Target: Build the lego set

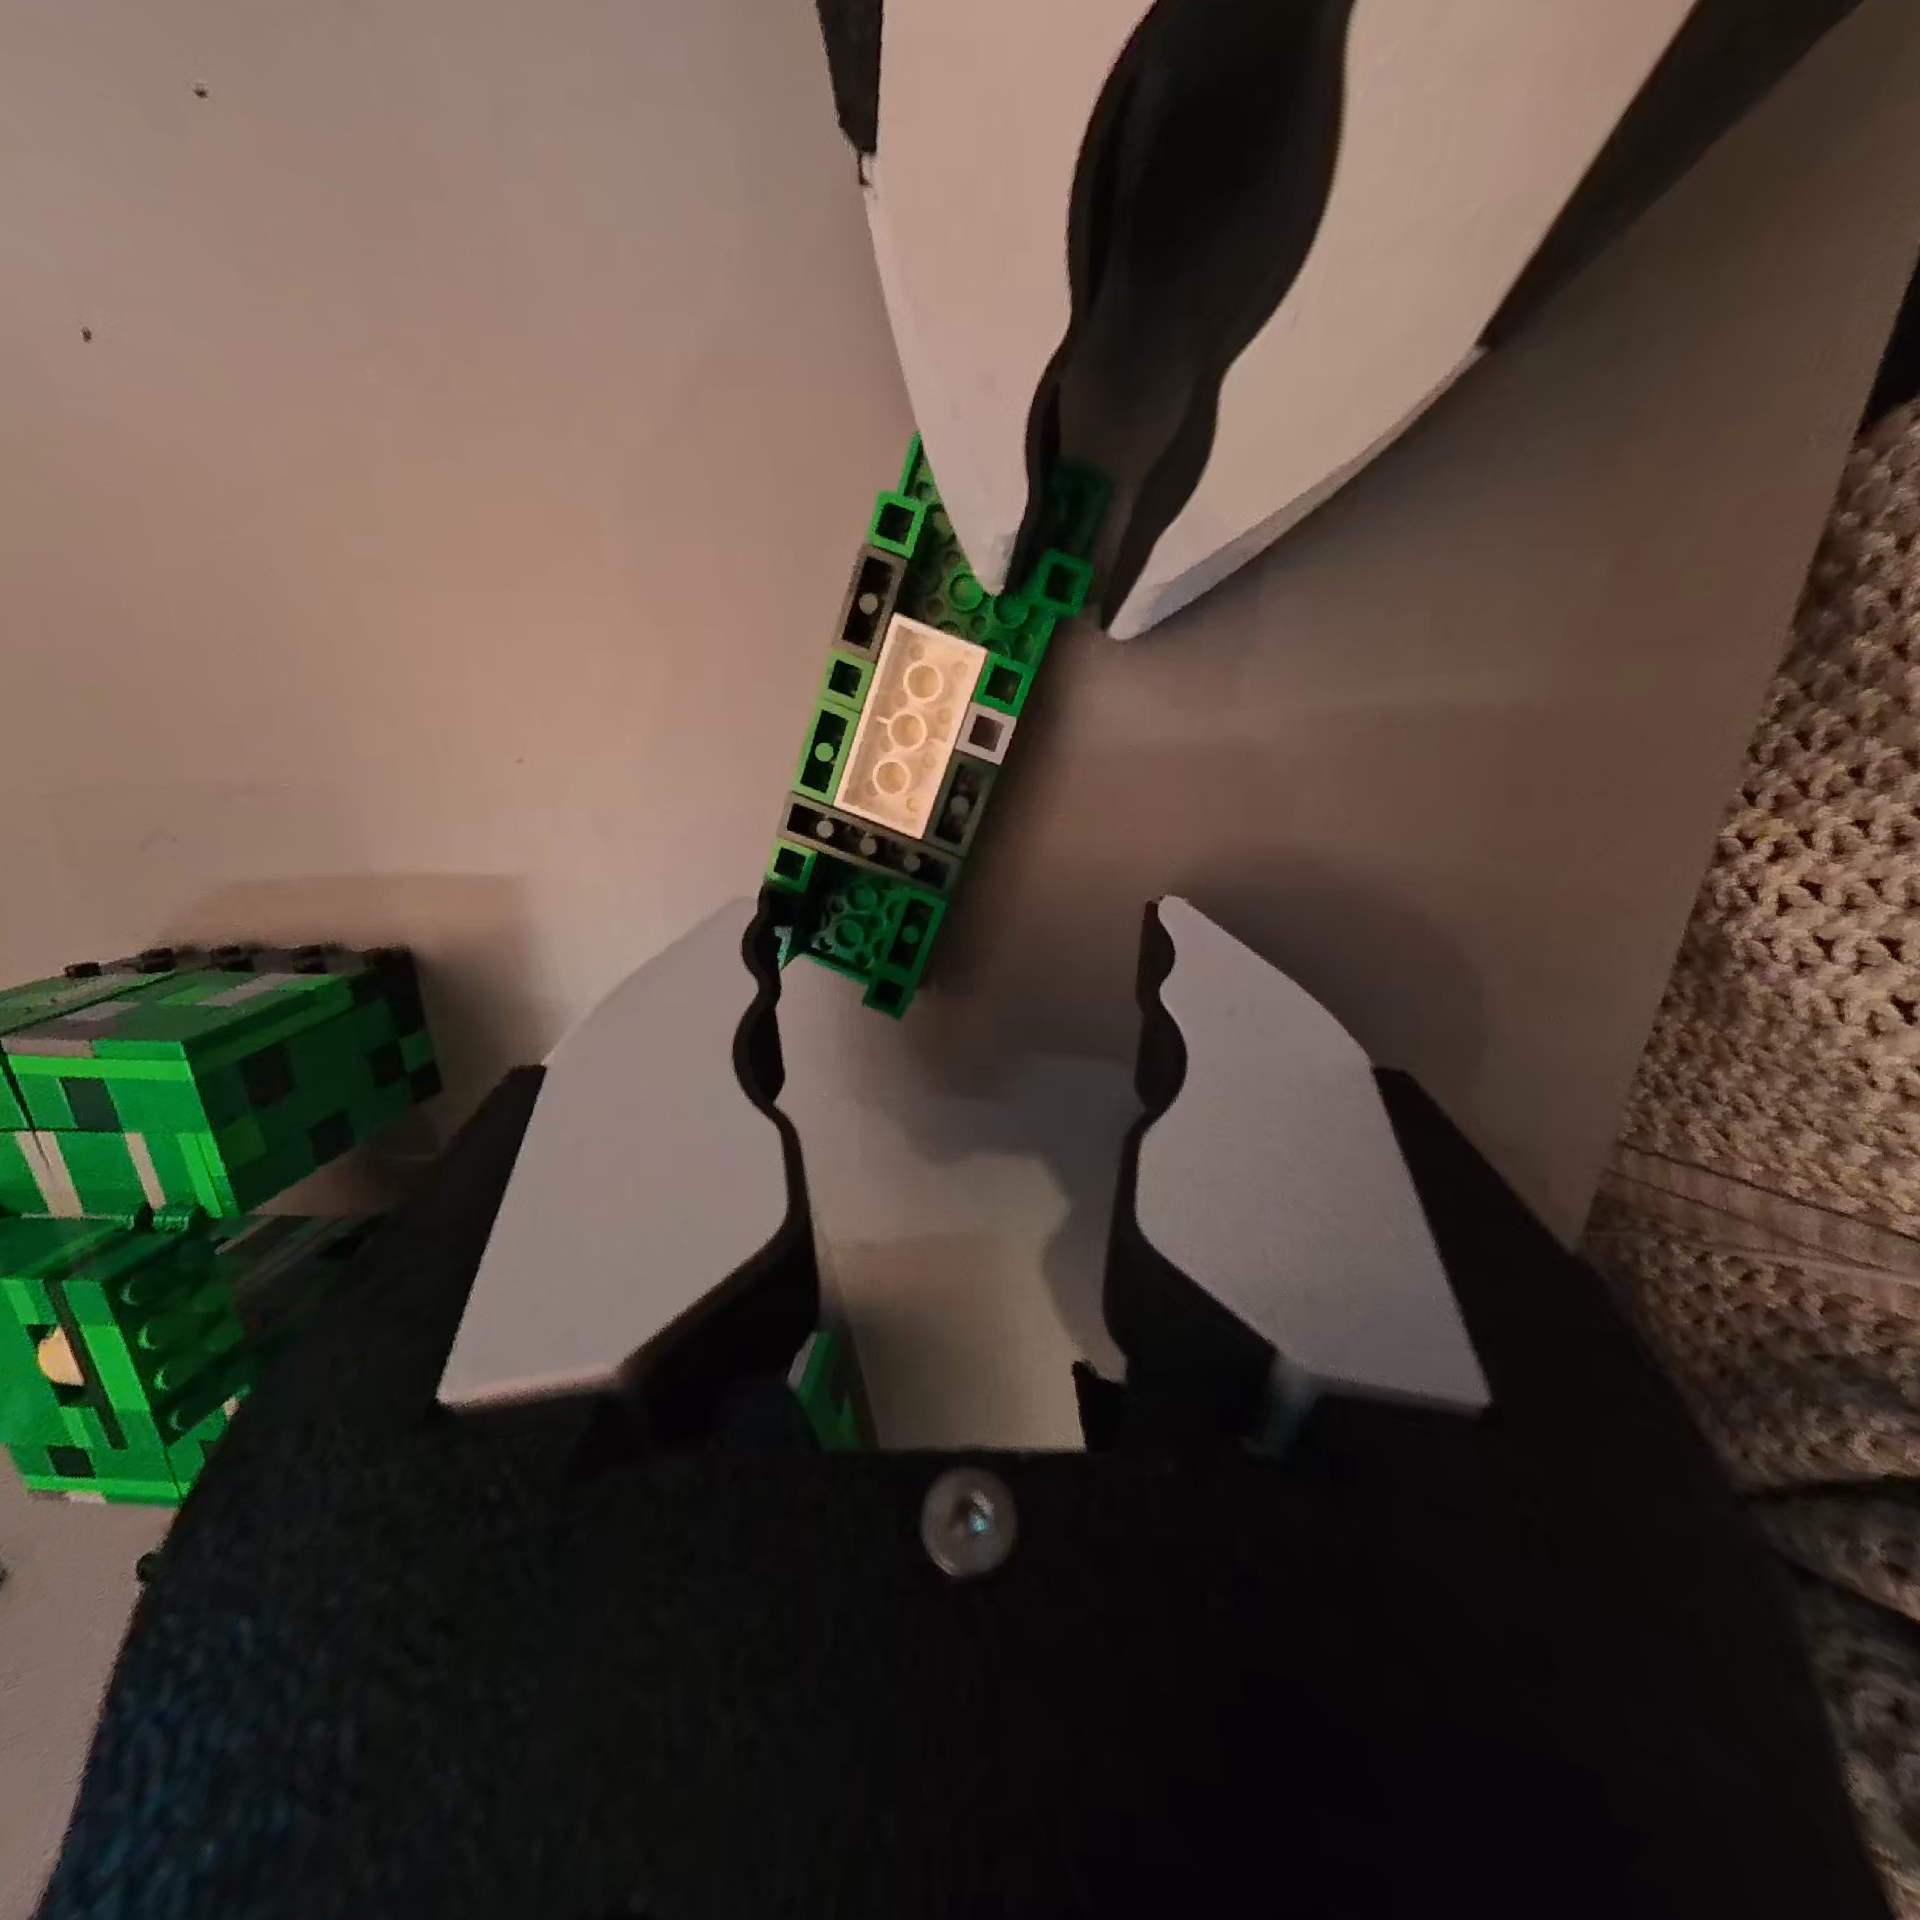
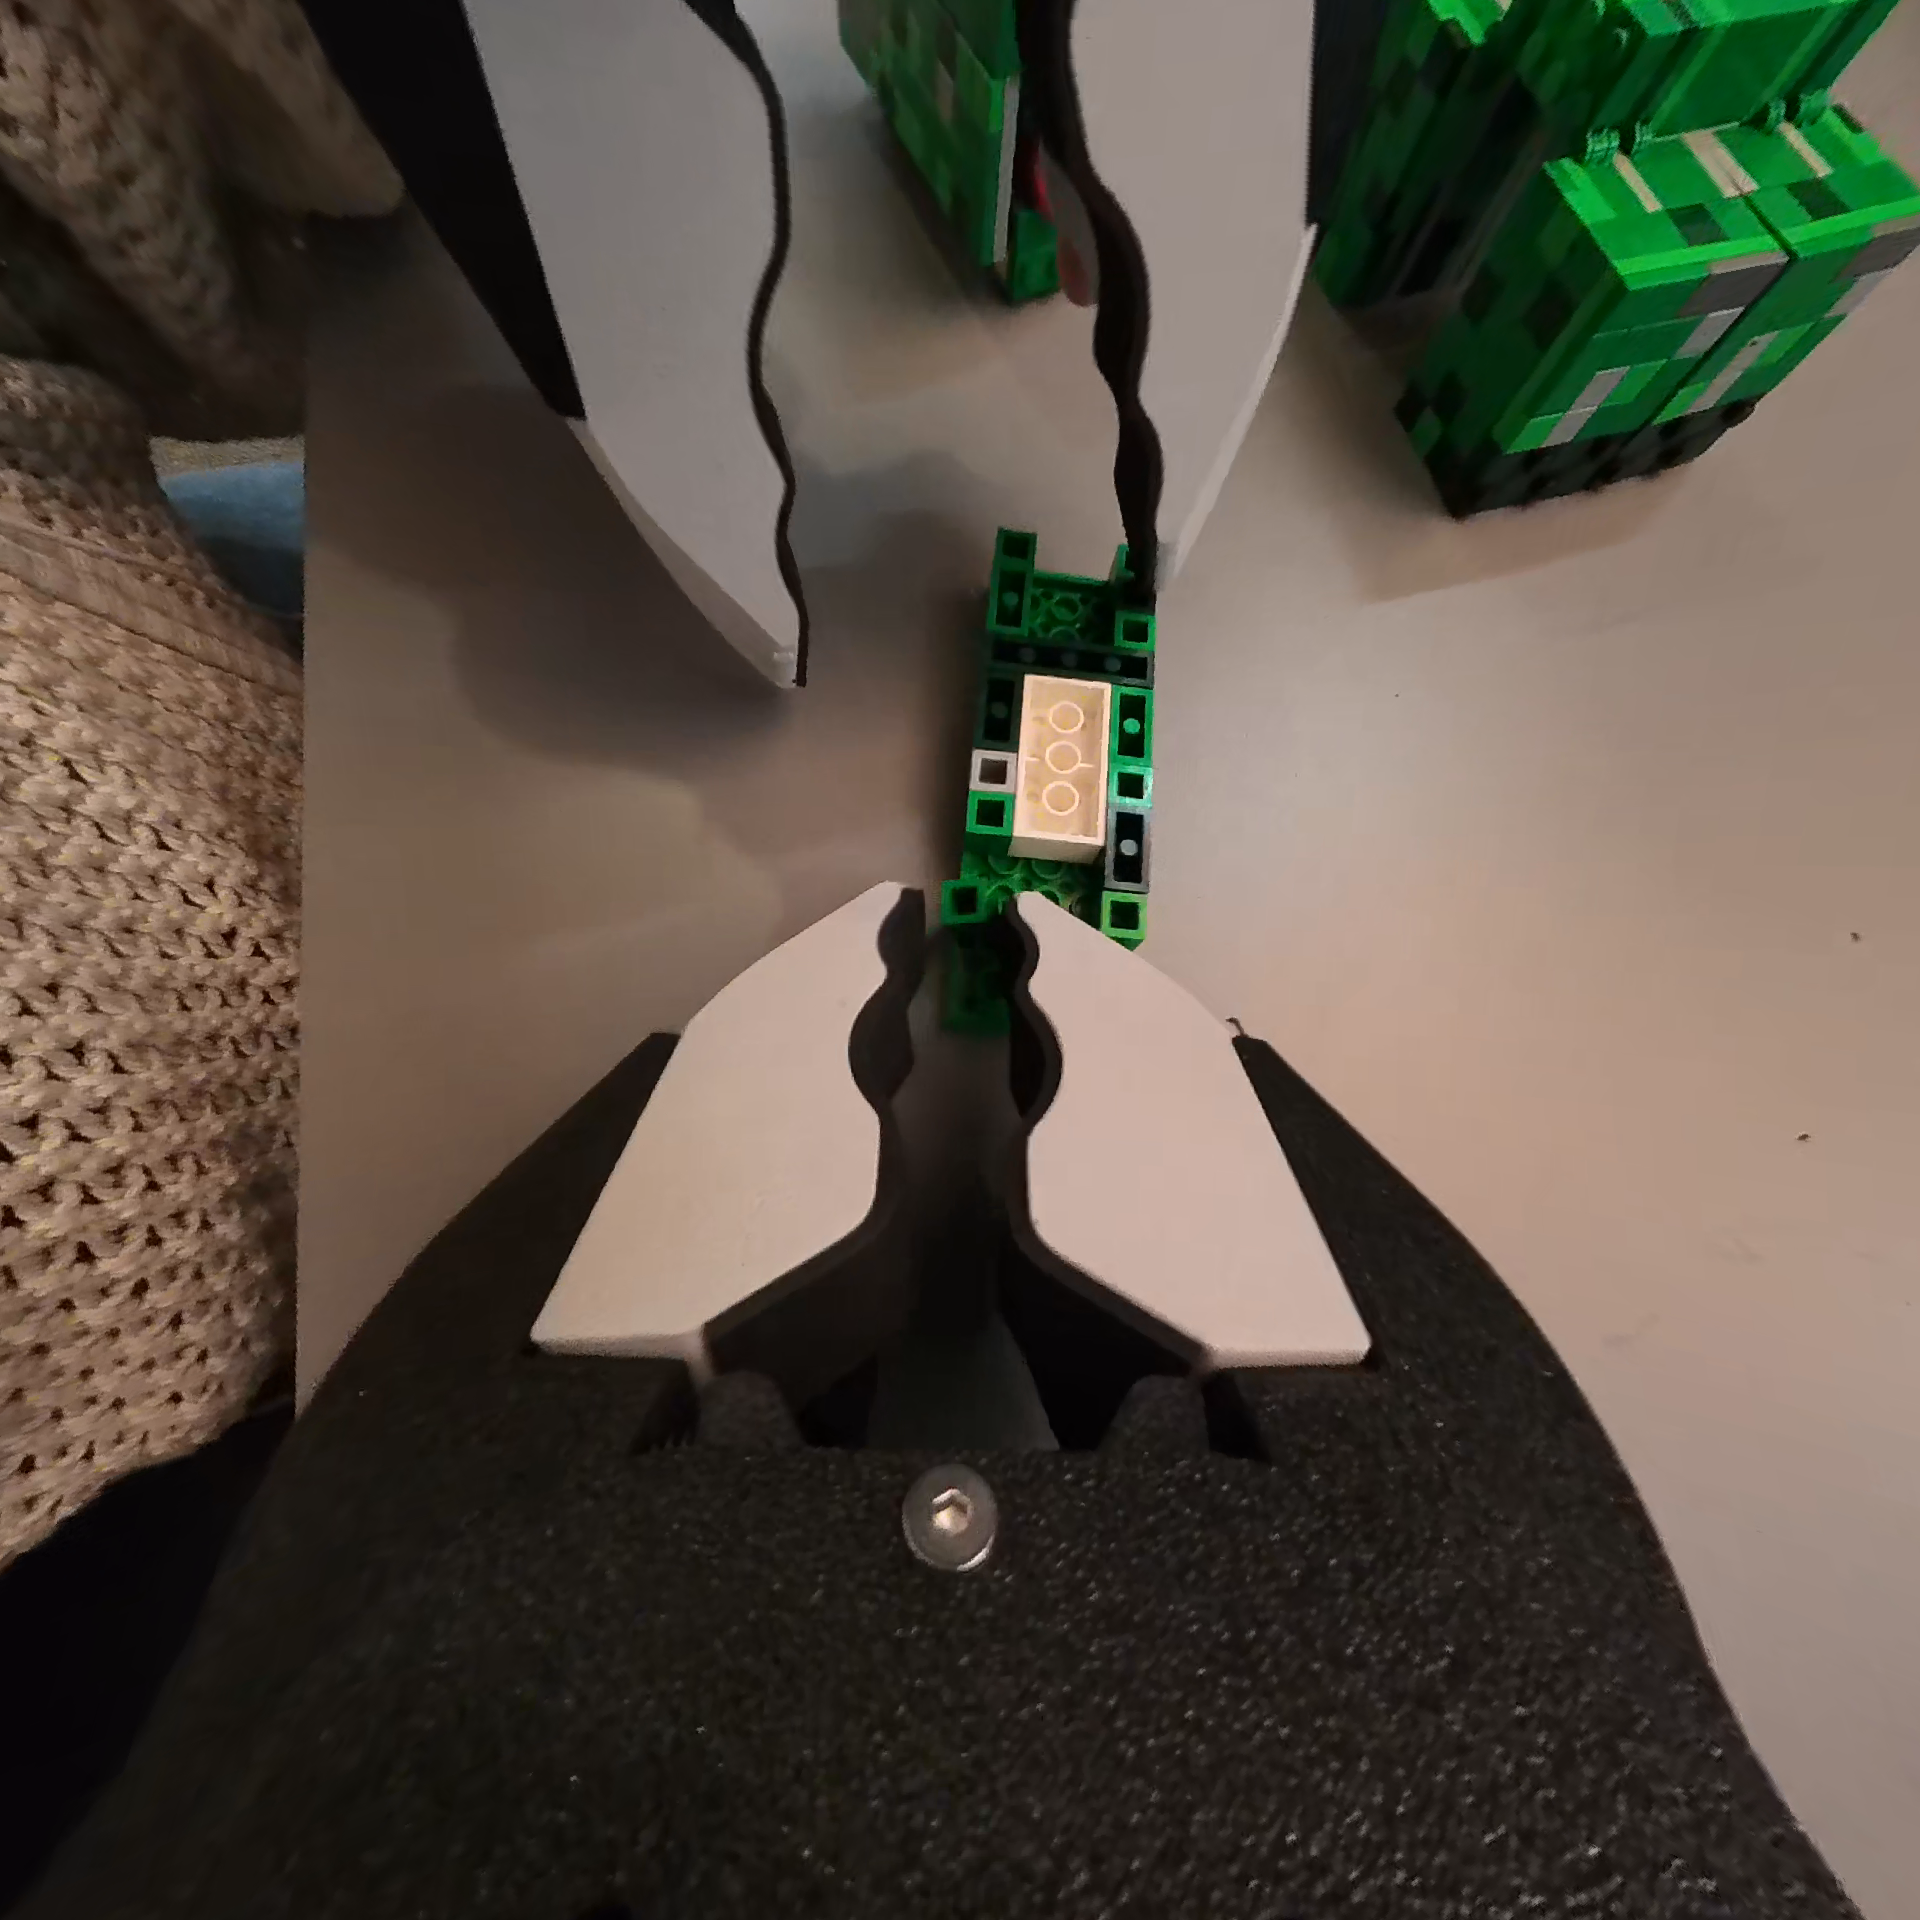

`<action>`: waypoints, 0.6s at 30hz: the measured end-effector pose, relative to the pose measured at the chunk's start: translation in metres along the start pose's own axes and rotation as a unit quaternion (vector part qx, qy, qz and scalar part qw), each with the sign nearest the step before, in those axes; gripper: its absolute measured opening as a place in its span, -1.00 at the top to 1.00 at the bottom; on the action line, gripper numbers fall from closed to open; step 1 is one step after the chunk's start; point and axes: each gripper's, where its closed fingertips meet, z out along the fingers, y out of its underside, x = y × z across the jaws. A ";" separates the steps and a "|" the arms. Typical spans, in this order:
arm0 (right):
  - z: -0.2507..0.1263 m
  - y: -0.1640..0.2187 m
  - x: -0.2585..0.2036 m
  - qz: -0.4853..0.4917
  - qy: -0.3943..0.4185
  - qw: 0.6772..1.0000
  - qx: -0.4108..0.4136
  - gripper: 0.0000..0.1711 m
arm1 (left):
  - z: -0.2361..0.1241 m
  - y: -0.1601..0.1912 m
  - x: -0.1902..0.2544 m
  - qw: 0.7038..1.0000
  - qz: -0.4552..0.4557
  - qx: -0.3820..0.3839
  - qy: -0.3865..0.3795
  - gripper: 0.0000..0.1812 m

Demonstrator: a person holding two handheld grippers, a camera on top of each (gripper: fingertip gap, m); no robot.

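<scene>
A long green lego piece (image 1: pixel 826 753) lies underside up on the grey table (image 1: pixel 416 520), with a white brick (image 1: pixel 909 727) set in its middle. My left gripper (image 1: pixel 958 912) is open wide at one end of the piece, and its left fingertip (image 1: pixel 753 925) touches a corner there. My right gripper (image 1: pixel 1055 603) comes from the opposite side and is shut on the other end. In the right wrist view my right gripper (image 2: pixel 964 902) pinches the near end of the piece (image 2: pixel 1132 717), and the open left gripper (image 2: pixel 971 613) stands at the far end.
Built green blocky lego assemblies (image 1: pixel 208 1091) stand to the left, seen in the right wrist view at upper right (image 2: pixel 1662 260) and top centre (image 2: pixel 935 135). A beige knitted fabric (image 1: pixel 1766 935) lies past the table edge (image 2: pixel 303 831). Some 5 cm of space lies between my two pairs of fingers.
</scene>
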 end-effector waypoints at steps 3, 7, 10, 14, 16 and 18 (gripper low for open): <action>-0.001 0.001 -0.001 -0.017 0.005 1.000 -0.006 0.82 | 0.000 -0.001 0.000 1.000 0.001 0.002 0.001 0.28; -0.004 0.001 0.002 -0.035 0.019 0.999 -0.007 0.83 | 0.000 -0.001 0.000 1.000 0.004 0.001 0.001 0.28; -0.008 -0.003 0.002 -0.040 0.021 0.999 0.002 0.83 | 0.000 -0.001 0.000 1.000 0.003 0.001 0.002 0.26; -0.010 -0.006 0.002 -0.045 0.023 0.999 0.009 0.86 | 0.001 -0.001 -0.006 1.000 0.008 0.003 -0.015 0.18; -0.009 -0.004 0.002 -0.049 0.022 0.999 0.004 0.85 | -0.002 -0.006 -0.009 0.999 0.017 0.016 -0.024 0.19; -0.008 -0.003 0.001 -0.051 0.018 0.999 0.000 0.85 | -0.003 -0.011 -0.011 0.999 0.032 0.025 -0.028 0.23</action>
